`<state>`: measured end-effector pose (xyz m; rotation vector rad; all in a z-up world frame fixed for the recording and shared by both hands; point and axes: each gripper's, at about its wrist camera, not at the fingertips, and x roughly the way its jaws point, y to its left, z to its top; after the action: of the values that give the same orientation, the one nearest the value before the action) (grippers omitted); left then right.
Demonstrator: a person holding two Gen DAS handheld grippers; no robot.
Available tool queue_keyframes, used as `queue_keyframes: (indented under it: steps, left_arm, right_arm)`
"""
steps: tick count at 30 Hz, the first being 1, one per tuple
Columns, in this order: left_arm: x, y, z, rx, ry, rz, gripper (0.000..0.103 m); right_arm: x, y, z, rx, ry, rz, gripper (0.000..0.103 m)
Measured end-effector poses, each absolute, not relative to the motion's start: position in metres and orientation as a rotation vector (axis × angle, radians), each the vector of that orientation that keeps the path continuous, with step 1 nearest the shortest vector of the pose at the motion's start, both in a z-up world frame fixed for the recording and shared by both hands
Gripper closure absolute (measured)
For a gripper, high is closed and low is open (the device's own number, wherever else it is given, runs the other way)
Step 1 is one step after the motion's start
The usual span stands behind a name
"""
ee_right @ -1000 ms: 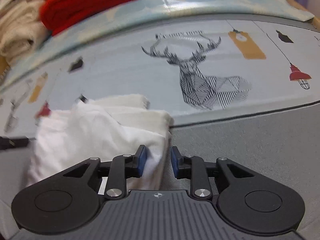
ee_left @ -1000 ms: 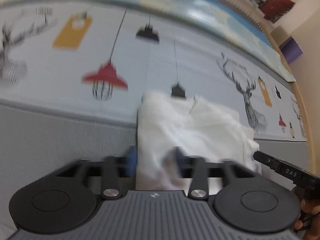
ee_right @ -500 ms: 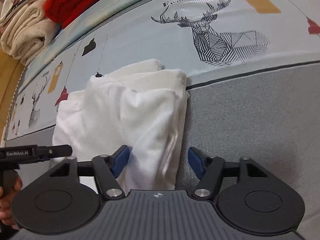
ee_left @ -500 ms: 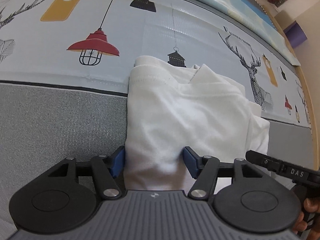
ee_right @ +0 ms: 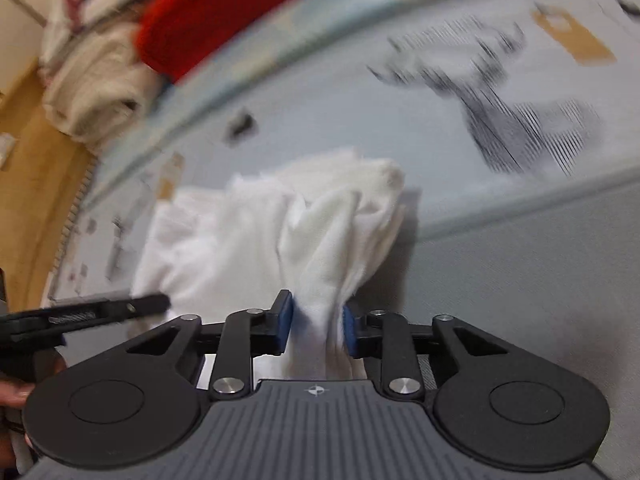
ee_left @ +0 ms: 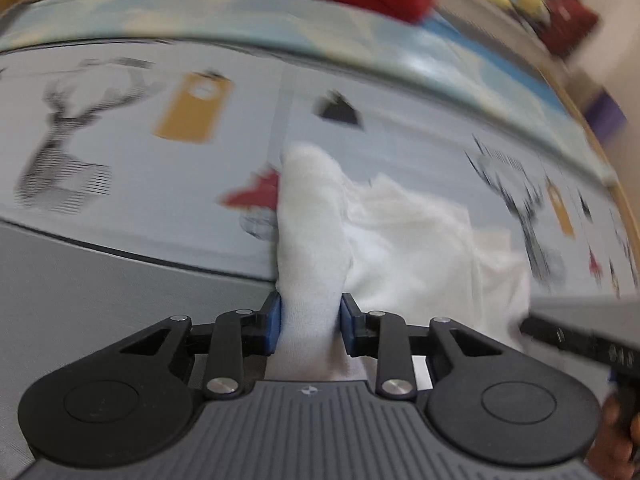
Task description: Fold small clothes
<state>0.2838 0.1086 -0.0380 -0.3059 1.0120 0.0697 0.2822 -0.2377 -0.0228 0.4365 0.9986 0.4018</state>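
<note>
Soft bunched white garment [ee_left: 400,240] in both claws

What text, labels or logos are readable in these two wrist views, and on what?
None reads clearly.
Small white emblem on the left gripper's ribbed grey body: a logo mark, no letters.
Same emblem on the right gripper's body: no letters.
Raised marking on the black bar at the left view's right edge: too blurred.
Lettering above the printed deer on the pale patterned mat: motion-blurred, unreadable.
White folded garment: no visible print.
</note>
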Motion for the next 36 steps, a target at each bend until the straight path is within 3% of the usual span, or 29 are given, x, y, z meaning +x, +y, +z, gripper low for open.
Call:
queue_keyframes:
  steps: [6, 10, 12, 13, 15, 16, 17, 23, 25, 32, 36]
  left_arm:
    - [0.276, 0.120, -0.020, -0.318, 0.989, -0.018, 0.072]
    - [0.268, 0.100, -0.033, -0.223, 1.078, -0.114, 0.072]
    - [0.266, 0.089, -0.054, -0.105, 1.186, -0.098, 0.072]
    - [0.263, 0.084, -0.057, -0.048, 1.190, -0.093, 0.072]
    - [0.258, 0.077, -0.050, -0.012, 1.168, -0.105, 0.072]
    - [0.255, 0.077, -0.047, -0.018, 1.170, -0.105, 0.072]
    - [0.252, 0.078, -0.046, -0.027, 1.174, -0.106, 0.072]
    - [0.232, 0.075, -0.068, 0.118, 1.300, -0.166, 0.072]
    - [0.225, 0.070, -0.080, 0.232, 1.340, -0.161, 0.066]
    - [0.212, 0.071, -0.052, 0.192, 1.219, -0.187, 0.066]
    - [0.211, 0.069, -0.043, 0.152, 1.181, -0.204, 0.066]
  right_arm:
    - [0.278, -0.233, -0.017, 0.357, 1.024, 0.372, 0.073]
    - [0.269, -0.237, -0.002, 0.369, 0.978, 0.443, 0.072]
    - [0.266, -0.230, -0.004, 0.347, 1.000, 0.508, 0.068]
    - [0.265, -0.224, -0.010, 0.310, 1.028, 0.527, 0.062]
    - [0.261, -0.211, -0.026, 0.135, 1.102, 0.468, 0.062]
    - [0.260, -0.209, -0.033, 0.090, 1.128, 0.440, 0.051]
    - [0.260, -0.212, -0.036, 0.109, 1.133, 0.426, 0.048]
    - [0.259, -0.214, -0.028, 0.099, 1.095, 0.457, 0.053]
    - [0.259, -0.214, -0.034, 0.059, 1.119, 0.439, 0.051]
    - [0.243, -0.205, 0.000, 0.079, 0.982, 0.530, 0.052]
    - [0.230, -0.189, -0.015, -0.102, 1.044, 0.562, 0.054]
